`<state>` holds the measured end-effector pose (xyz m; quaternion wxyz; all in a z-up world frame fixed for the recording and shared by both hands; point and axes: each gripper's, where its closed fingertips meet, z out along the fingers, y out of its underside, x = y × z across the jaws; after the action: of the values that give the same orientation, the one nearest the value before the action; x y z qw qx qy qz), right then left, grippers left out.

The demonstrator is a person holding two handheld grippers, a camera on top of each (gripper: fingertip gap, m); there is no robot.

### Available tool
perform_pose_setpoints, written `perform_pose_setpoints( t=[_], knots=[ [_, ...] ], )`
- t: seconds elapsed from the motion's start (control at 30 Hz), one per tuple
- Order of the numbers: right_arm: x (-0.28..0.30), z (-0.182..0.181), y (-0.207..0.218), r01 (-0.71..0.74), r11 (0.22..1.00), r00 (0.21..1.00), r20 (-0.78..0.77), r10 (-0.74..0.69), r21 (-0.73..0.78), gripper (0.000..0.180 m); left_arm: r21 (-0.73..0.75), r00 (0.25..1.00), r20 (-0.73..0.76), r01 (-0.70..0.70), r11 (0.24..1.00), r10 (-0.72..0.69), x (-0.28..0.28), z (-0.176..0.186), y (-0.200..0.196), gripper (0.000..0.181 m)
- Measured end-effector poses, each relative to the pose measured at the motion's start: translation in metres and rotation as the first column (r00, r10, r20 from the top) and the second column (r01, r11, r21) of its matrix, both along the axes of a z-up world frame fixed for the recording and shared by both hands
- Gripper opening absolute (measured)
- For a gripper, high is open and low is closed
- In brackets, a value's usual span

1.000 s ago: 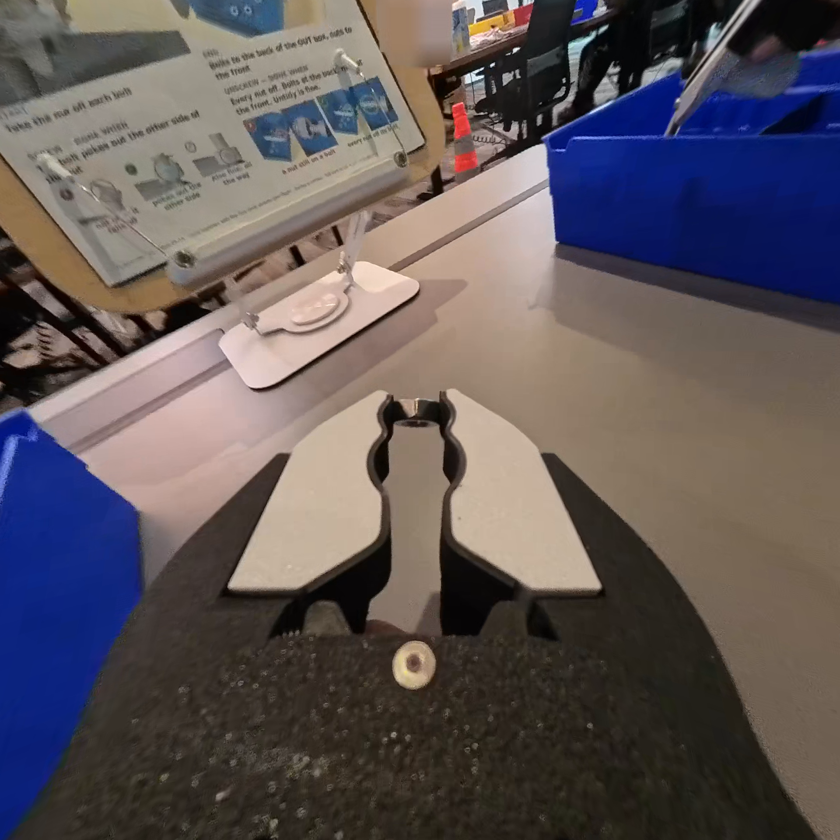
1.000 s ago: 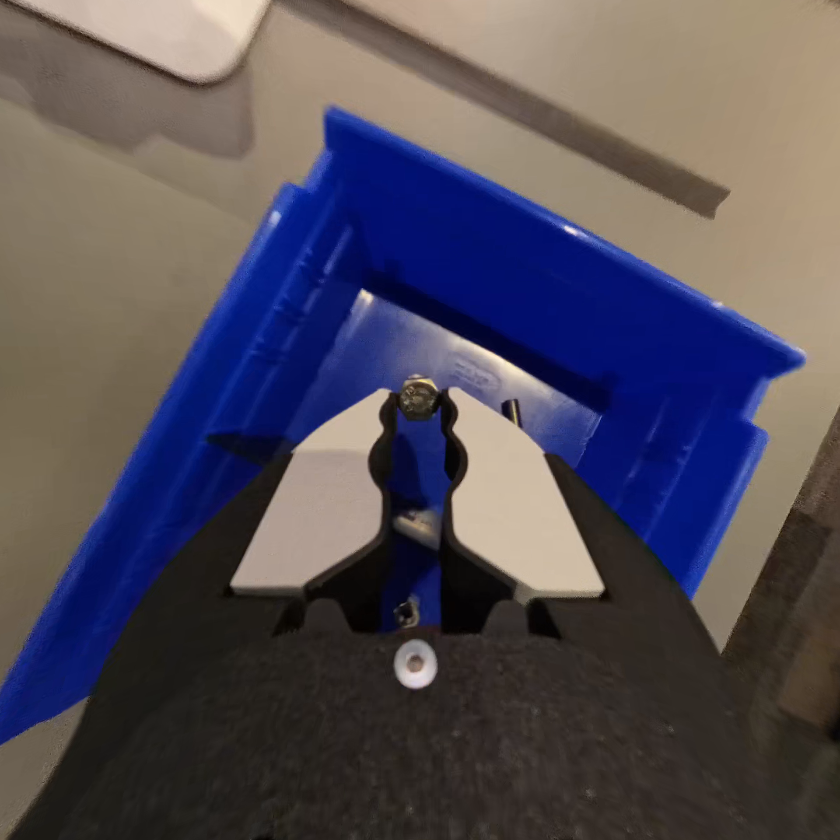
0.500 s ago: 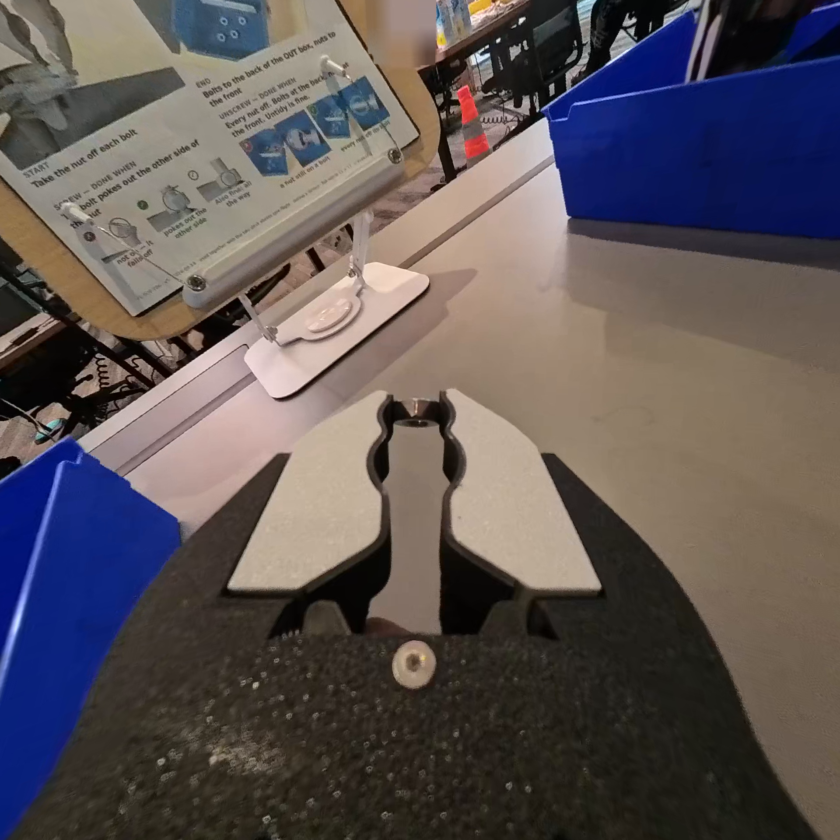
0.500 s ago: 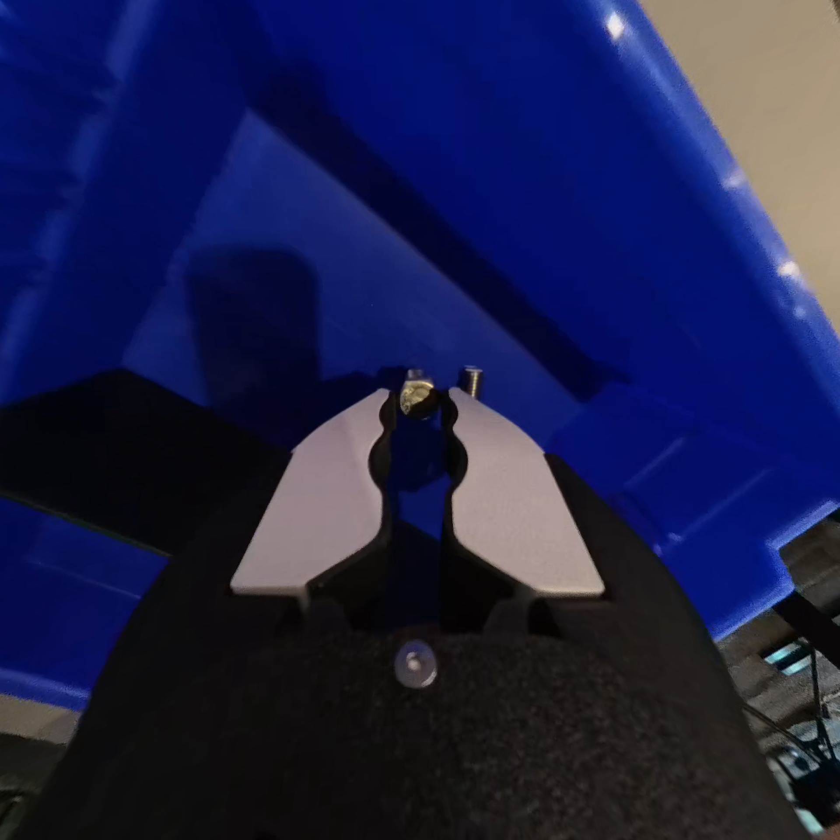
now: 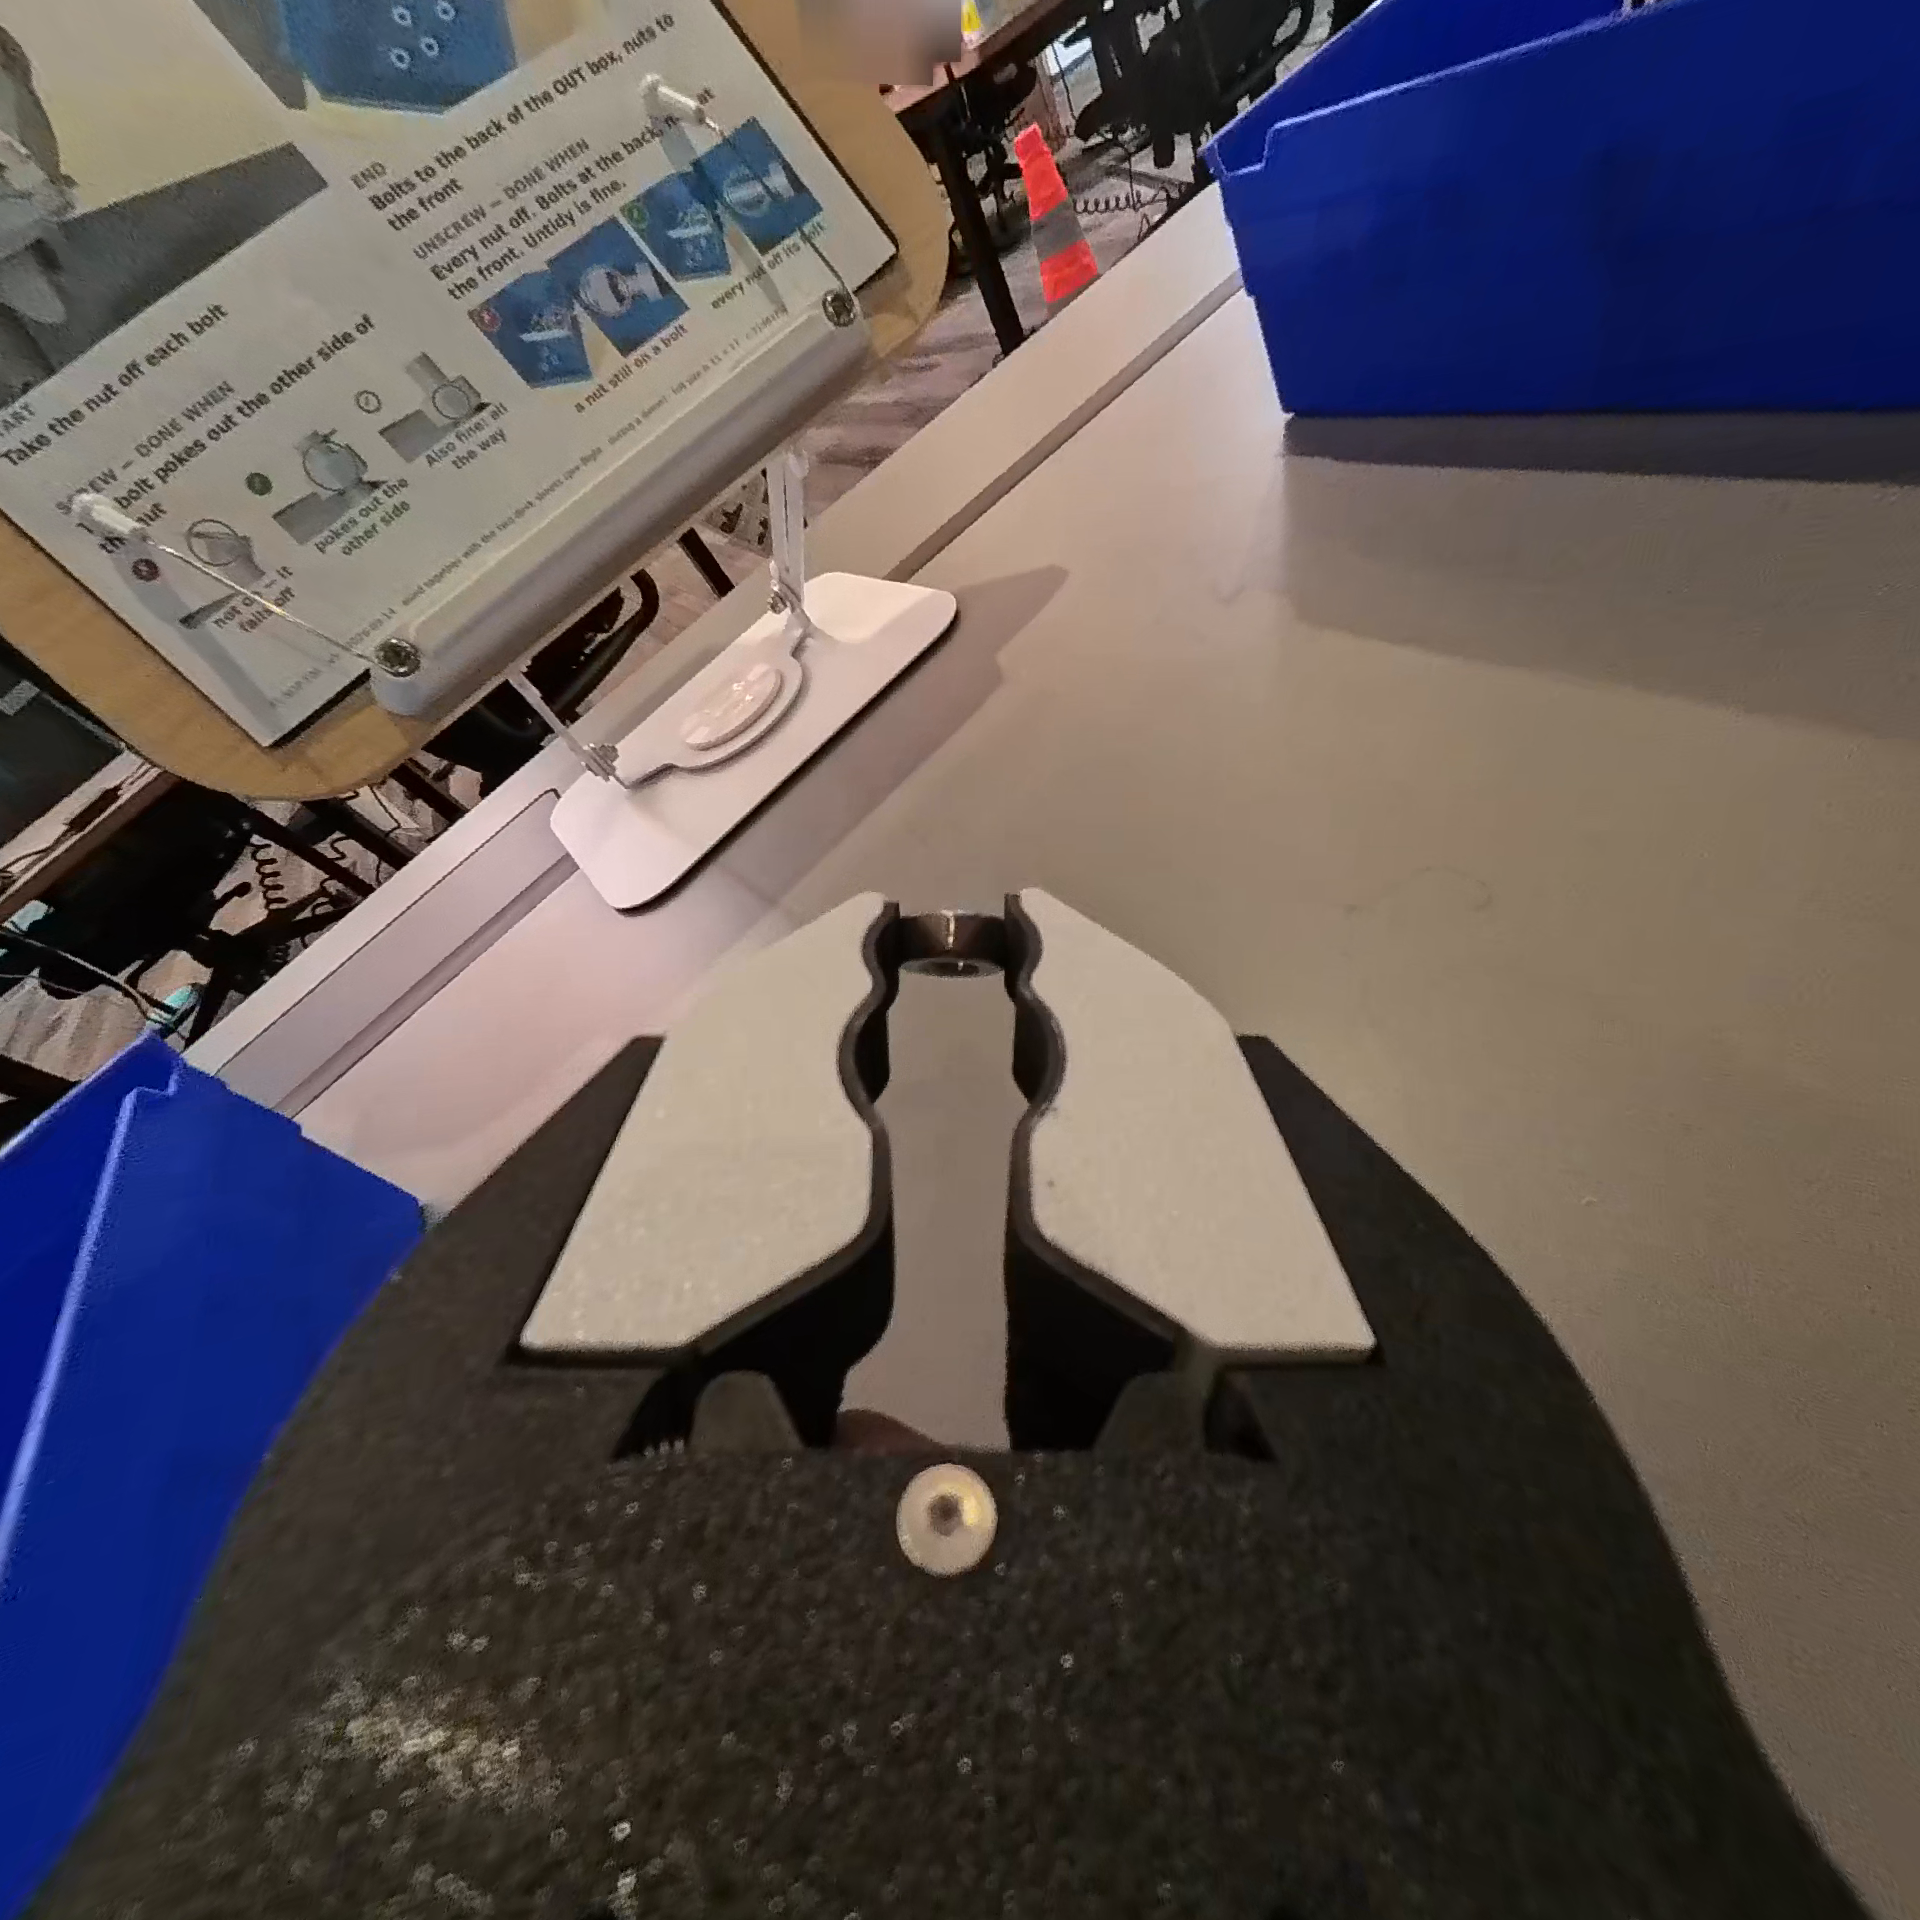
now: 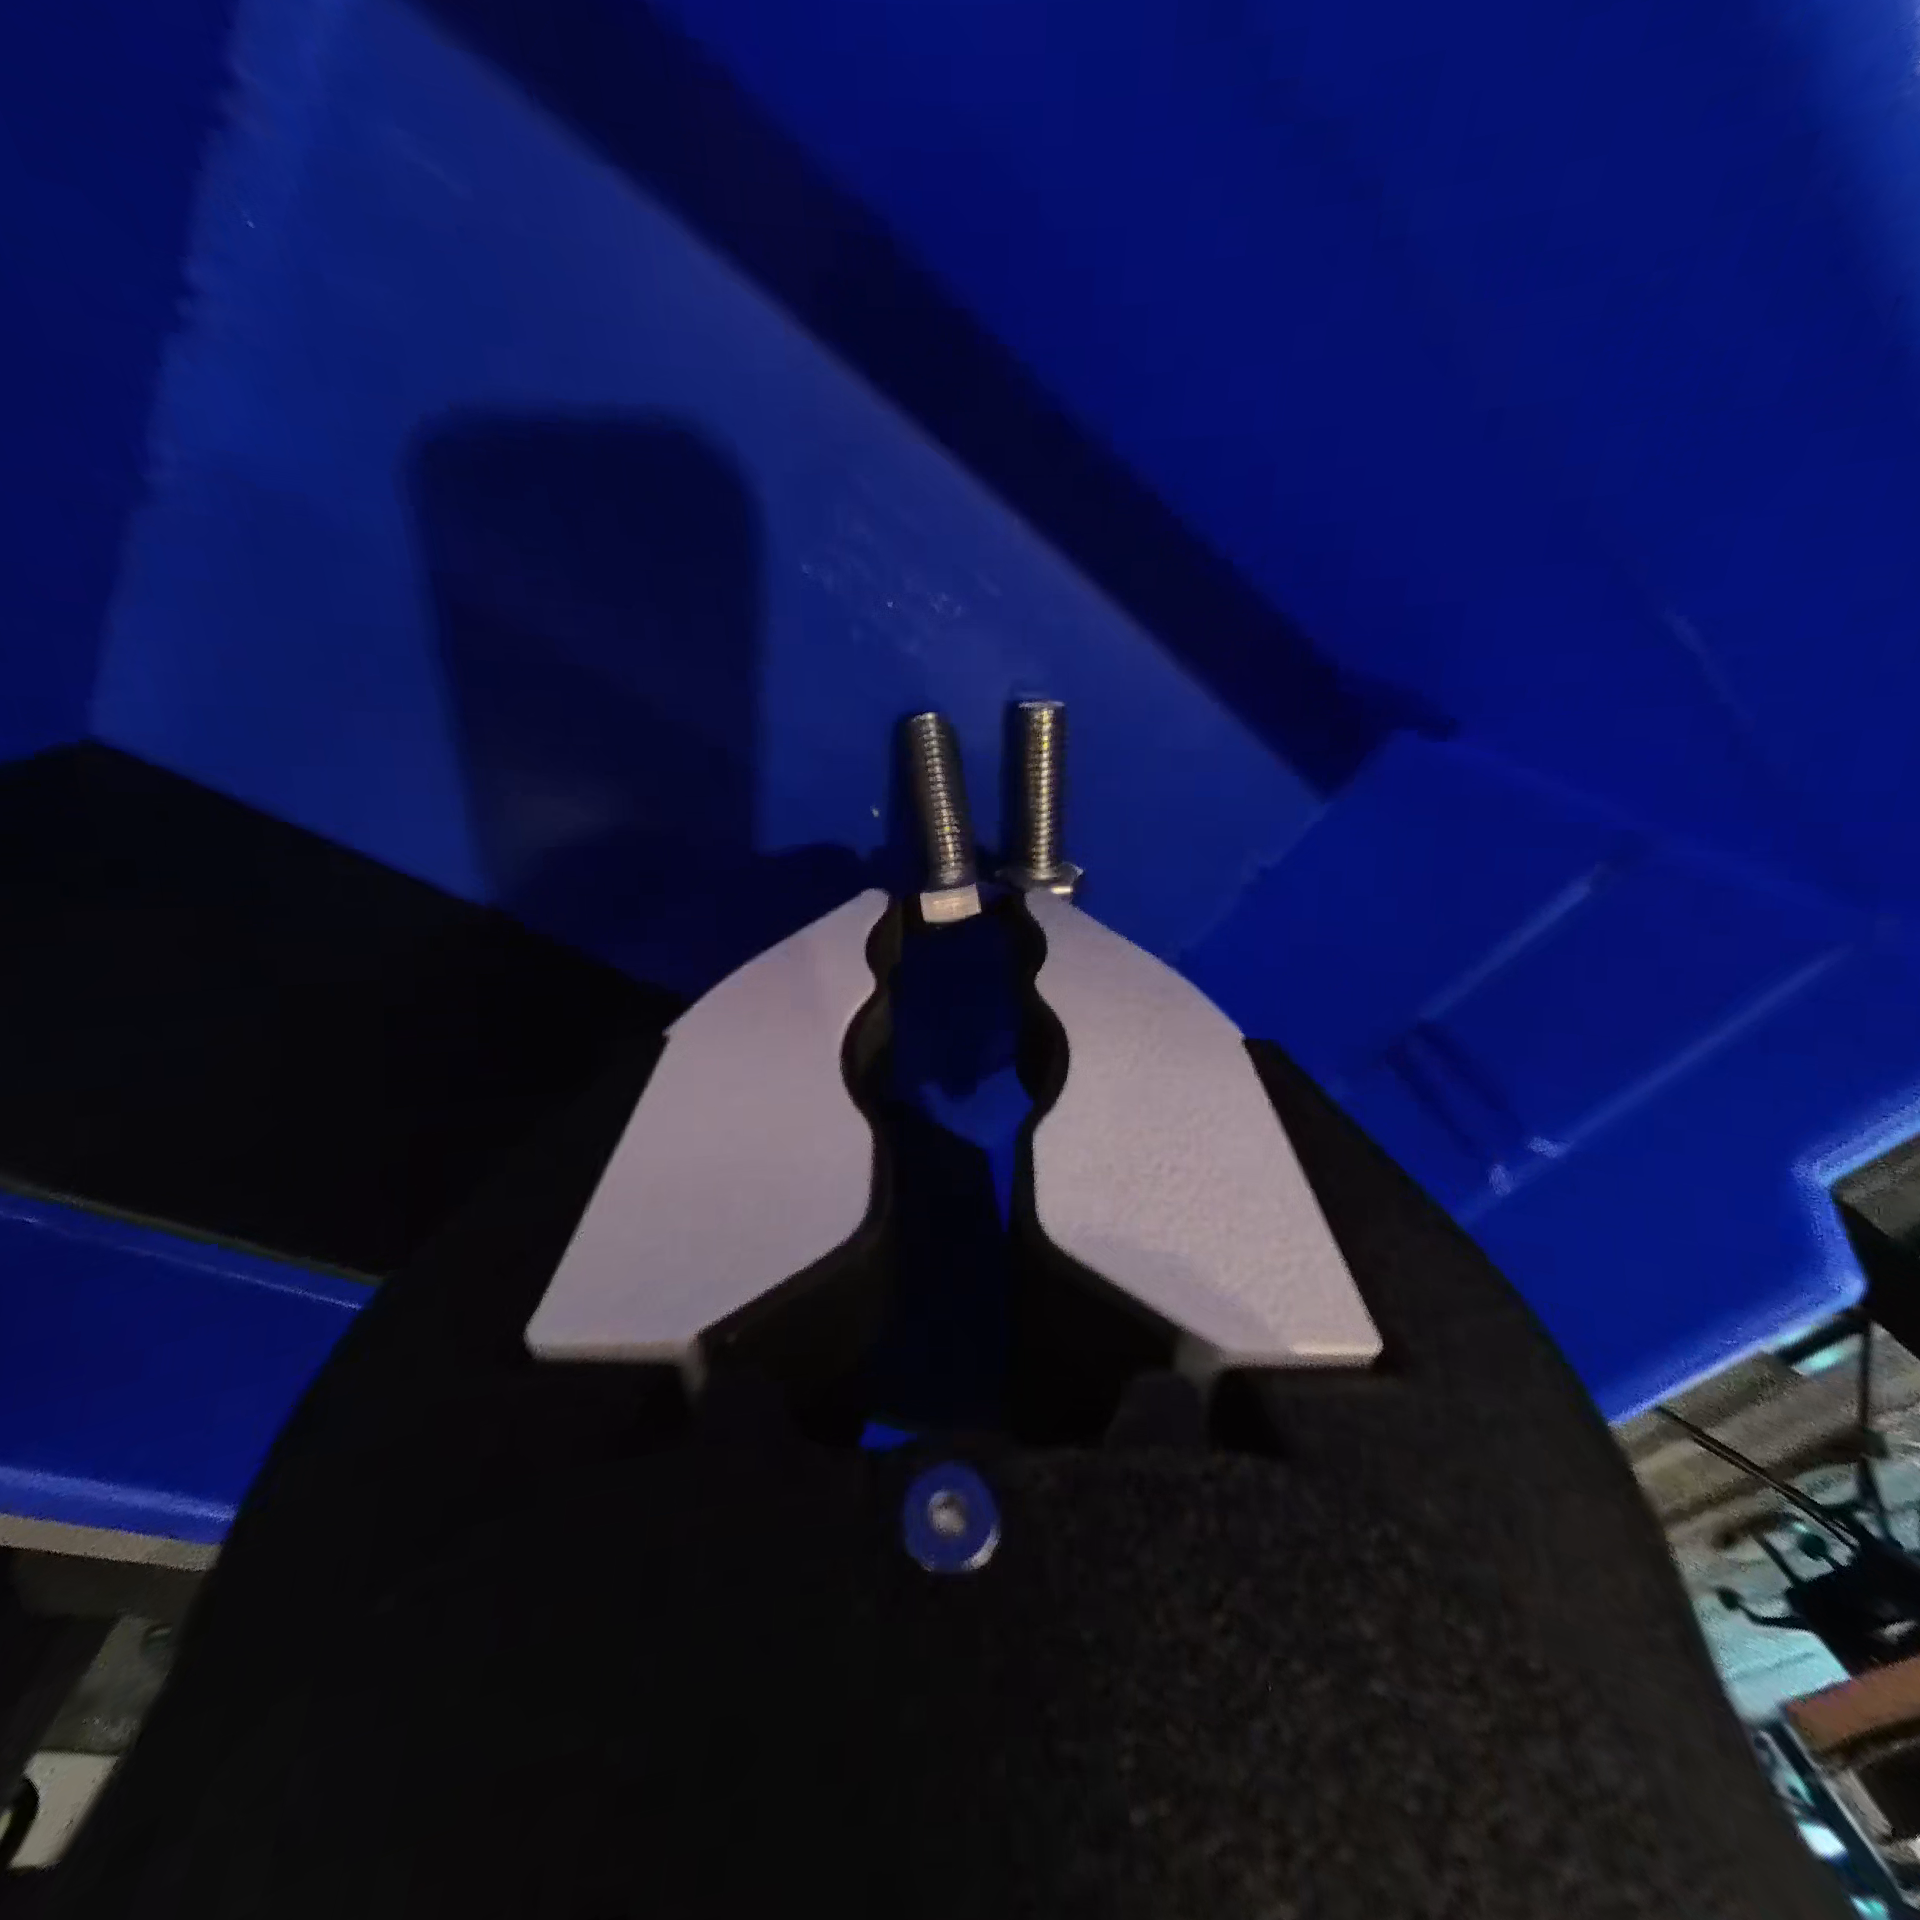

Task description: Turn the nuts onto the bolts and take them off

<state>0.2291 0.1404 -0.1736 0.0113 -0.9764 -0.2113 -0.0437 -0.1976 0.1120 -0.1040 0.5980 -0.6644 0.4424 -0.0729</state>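
My left gripper (image 5: 950,935) is shut on a small steel nut (image 5: 950,943) at its fingertips and holds it above the grey table (image 5: 1455,831). My right gripper (image 6: 948,914) is low inside a blue bin (image 6: 1351,364). It is shut on the hex head of a steel bolt (image 6: 940,800), whose threaded shank points forward, close to the bin floor. A second bolt (image 6: 1036,790) lies on the bin floor just to its right, almost parallel. The right gripper does not show in the left wrist view.
A printed instruction sheet on a white stand (image 5: 758,717) is at the far left of the table. A blue bin (image 5: 1610,239) stands at the far right, another blue bin (image 5: 135,1299) close at the left. An orange cone (image 5: 1060,223) is beyond the table.
My right gripper has gone down into the blue bin with its bolt, which now shows its shank beside a second bolt. My left gripper has shifted a little, still holding the nut.
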Motion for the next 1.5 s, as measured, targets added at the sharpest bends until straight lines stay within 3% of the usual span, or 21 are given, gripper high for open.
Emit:
perform_pose_setpoints(
  t=[0.1, 0.17, 0.27, 0.33, 0.4, 0.47, 0.57, 0.67, 0.73, 0.77, 0.83, 0.87, 0.93, 1.0, 1.2, 1.3, 1.5],
  knots=[
    [0.0, 0.0, 0.001, -0.028, 1.0, 0.999, 0.023, 0.028, 0.004, 0.022, -0.001, 1.0, 0.009, -0.005, 1.0, 0.005, -0.001, 0.002, 0.001, 0.018],
    [0.001, 0.007, 0.005, -0.03, 0.998, 0.999, 0.031, 0.028, 0.053, 0.033, -0.006, 0.999, 0.031, -0.006, 1.0, 0.006, -0.003, 0.007, 0.001, 0.018],
    [-0.007, 0.05, 0.022, -0.02, 0.959, 1.0, -0.002, 0.021, 0.284, 0.04, -0.033, 0.997, 0.077, -0.001, 0.999, 0.004, -0.005, 0.014, 0.002, 0.018],
    [-0.038, 0.1, 0.03, 0.003, 0.856, 0.994, -0.095, 0.054, 0.518, 0.039, -0.055, 0.994, 0.108, 0.004, 0.998, 0.002, -0.007, 0.018, 0.002, 0.018],
    [-0.097, 0.154, 0.02, 0.059, 0.679, 0.952, -0.245, 0.181, 0.731, 0.034, -0.067, 0.991, 0.136, 0.01, 0.998, -0.001, -0.01, 0.024, 0.003, 0.018],
    [-0.178, 0.183, -0.014, 0.155, 0.56, 0.816, -0.425, 0.393, 0.814, 0.031, -0.072, 0.987, 0.159, 0.01, 0.997, 0.002, -0.013, 0.029, 0.005, 0.018],
    [-0.279, 0.164, -0.068, 0.251, 0.583, 0.578, -0.603, 0.549, 0.772, 0.045, -0.09, 0.979, 0.201, 0.035, 0.995, -0.016, -0.015, 0.036, 0.006, 0.018],
    [-0.336, 0.133, -0.099, 0.303, 0.527, 0.479, -0.605, 0.636, 0.794, 0.039, -0.105, 0.972, 0.229, 0.086, 0.991, -0.06, -0.014, 0.039, 0.004, 0.018],
    [-0.354, 0.127, -0.114, 0.329, 0.473, 0.478, -0.576, 0.663, 0.818, 0.031, -0.117, 0.974, 0.211, 0.109, 0.987, -0.082, -0.013, 0.035, 0.004, 0.018],
    [-0.365, 0.126, -0.123, 0.306, 0.483, 0.467, -0.572, 0.675, 0.82, 0.03, -0.13, 0.975, 0.191, 0.137, 0.982, -0.111, -0.01, 0.031, 0.001, 0.018],
    [-0.38, 0.11, -0.133, 0.172, 0.527, 0.52, -0.532, 0.669, 0.832, 0.048, -0.194, 0.976, 0.119, 0.202, 0.96, -0.181, -0.002, 0.016, -0.008, 0.018],
    [-0.38, 0.105, -0.133, 0.136, 0.516, 0.551, -0.497, 0.67, 0.846, 0.047, -0.243, 0.975, 0.068, 0.223, 0.944, -0.212, 0.002, 0.005, -0.012, 0.018],
    [-0.374, 0.103, -0.132, 0.144, 0.498, 0.566, -0.484, 0.667, 0.855, 0.042, -0.353, 0.961, -0.056, 0.234, 0.906, -0.27, 0.008, -0.019, -0.016, 0.018],
    [-0.369, 0.103, -0.13, 0.157, 0.537, 0.546, -0.525, 0.653, 0.829, 0.045, -0.451, 0.926, -0.203, 0.2, 0.87, -0.318, 0.011, -0.036, -0.014, 0.018],
    [-0.359, 0.11, -0.134, 0.152, 0.564, 0.524, -0.55, 0.65, 0.812, 0.044, -0.646, 0.71, -0.531, 0.014, 0.763, -0.463, 0.024, -0.057, 0.002, 0.019],
    [-0.36, 0.105, -0.14, 0.087, 0.548, 0.56, -0.496, 0.664, 0.832, 0.044, -0.714, 0.62, -0.578, -0.068, 0.697, -0.531, 0.032, -0.065, 0.007, 0.019],
    [-0.36, 0.096, -0.153, 0.0, 0.541, 0.572, -0.444, 0.69, 0.841, 0.045, -0.73, 0.433, -0.664, -0.2, 0.653, -0.61, 0.026, -0.081, 0.012, 0.019]
  ],
)
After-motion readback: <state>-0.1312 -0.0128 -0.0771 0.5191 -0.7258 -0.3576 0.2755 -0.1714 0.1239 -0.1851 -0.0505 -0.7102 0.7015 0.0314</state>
